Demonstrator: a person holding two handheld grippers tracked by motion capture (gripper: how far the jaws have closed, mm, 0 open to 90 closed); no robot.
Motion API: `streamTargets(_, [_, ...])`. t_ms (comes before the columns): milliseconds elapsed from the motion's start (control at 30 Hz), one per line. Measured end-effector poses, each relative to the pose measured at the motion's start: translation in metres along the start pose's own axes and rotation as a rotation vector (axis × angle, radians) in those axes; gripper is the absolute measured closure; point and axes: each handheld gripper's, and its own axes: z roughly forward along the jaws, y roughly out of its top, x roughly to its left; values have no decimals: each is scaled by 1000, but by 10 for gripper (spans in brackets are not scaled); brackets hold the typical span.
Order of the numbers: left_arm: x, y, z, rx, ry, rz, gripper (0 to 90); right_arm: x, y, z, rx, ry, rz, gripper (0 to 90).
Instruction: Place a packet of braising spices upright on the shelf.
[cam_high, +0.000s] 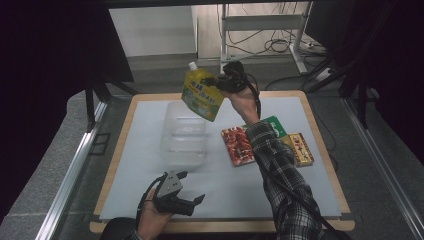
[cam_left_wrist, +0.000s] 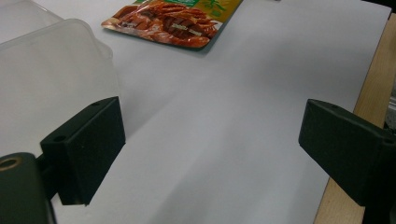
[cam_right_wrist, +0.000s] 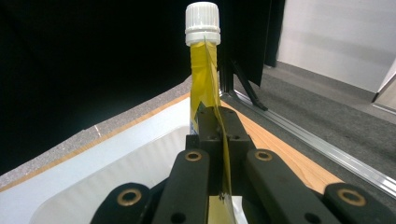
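**Pouch held over the tub**

The green packet (cam_high: 278, 126) and the yellow box (cam_high: 301, 148) are lying partly hidden behind the person's sleeve (cam_high: 280, 175), and the red packet (cam_high: 237, 145) is being cut off at the top of the left gripper view. The right gripper (cam_high: 216, 81) is clamping the pouch (cam_high: 202, 95) by its edge, holding it in the air above the clear tub (cam_high: 184, 134). The left gripper (cam_high: 192, 187) is hovering low near the table's (cam_high: 320, 150) front edge, jaws spread wide and gripping nothing.
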Motion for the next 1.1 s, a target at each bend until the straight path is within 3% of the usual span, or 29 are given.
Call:
streamTargets(367, [-1,1,0,7,-11,-2,74,10,7,25,18,25,-22,886])
streamTargets(967, [-1,1,-1,2,-15,-2,75,15,-2,71,157,10,-63,882])
streamTargets(1100, [-2,1,0,3,-17,-1,76,14,-5,76,153,18,-48,881])
